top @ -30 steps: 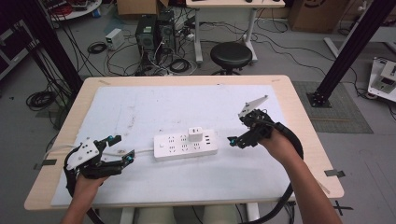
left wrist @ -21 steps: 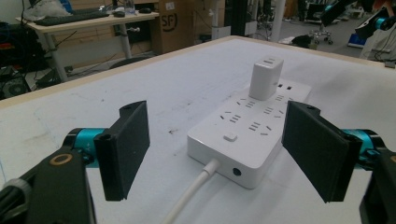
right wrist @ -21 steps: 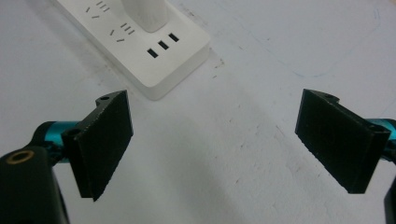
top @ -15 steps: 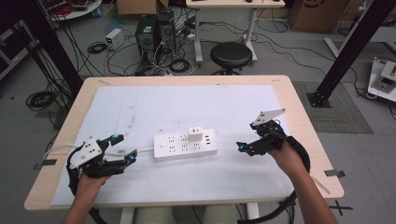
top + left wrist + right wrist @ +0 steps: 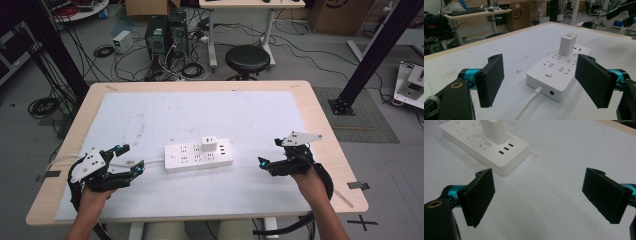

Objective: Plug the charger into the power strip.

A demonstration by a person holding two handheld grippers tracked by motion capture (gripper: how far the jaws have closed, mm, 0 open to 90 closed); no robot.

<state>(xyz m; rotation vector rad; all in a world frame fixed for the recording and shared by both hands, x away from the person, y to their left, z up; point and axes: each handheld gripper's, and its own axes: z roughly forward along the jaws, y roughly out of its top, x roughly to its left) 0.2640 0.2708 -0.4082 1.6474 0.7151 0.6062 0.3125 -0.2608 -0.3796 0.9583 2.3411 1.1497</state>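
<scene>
**Now: both hand-held grippers wide open, power strip lying between them**

Here the left hand-held gripper (image 5: pixel 134 161) sits low over the near left part of the tabletop (image 5: pixel 320 125), gripped by the person's left hand (image 5: pixel 94 192). Its jaws stand wide apart with nothing between the pads, and they point toward the cord end of the white power strip (image 5: pixel 199 154). In the left gripper view that strip (image 5: pixel 557 72) lies just ahead of the open jaws, close but untouched, with its white cable (image 5: pixel 527 105) running back between them toward the camera. A small switch and the cable socket face this gripper.

Just right of the left hand-held gripper, the strip rests flat on the white mat (image 5: pixel 225 110) that covers the tabletop. A white charger block (image 5: pixel 208 143) is plugged upright into its far row of sockets, toward the end nearer the right hand-held gripper.

The right hand-held gripper (image 5: pixel 263 163) is further right, held by the right hand (image 5: pixel 306 176) near the front right edge, a grey three-cornered plate (image 5: pixel 299 138) on top. Its jaws are also spread wide and empty. In the right gripper view the strip's USB end (image 5: pixel 506 148) lies ahead and to the left of the jaws, clearly apart from them, with bare mat between the two pads
</scene>
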